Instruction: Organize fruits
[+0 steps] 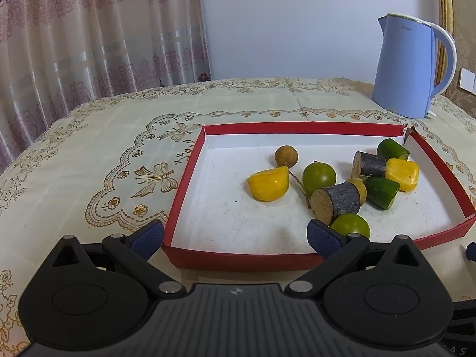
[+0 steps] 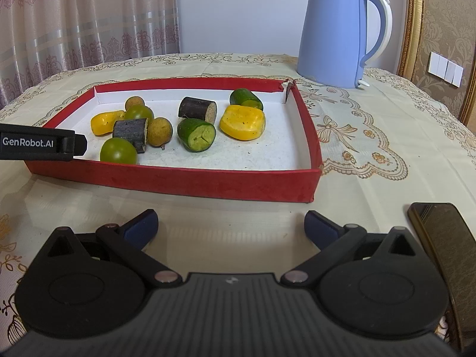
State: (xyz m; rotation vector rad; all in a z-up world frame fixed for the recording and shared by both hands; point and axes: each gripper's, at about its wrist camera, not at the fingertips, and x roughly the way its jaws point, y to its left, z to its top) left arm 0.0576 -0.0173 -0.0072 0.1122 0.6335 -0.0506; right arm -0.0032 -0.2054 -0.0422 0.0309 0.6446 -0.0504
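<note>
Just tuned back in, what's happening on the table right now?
A person holds two grippers at a shallow red cardboard tray of fruit pieces. The left hand-held gripper is open, straddling the tray's near-left corner, one finger beside a round green fruit. The right hand-held gripper is open over the cloth in front of the tray, holding nothing. All ten pieces lie loose in the tray. A blue electric kettle stands behind.

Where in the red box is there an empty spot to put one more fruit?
The red box is bare along its right wall, past the yellow piece, and along the front wall right of the green ball. The left-middle, around the dark log, is crowded.
</note>
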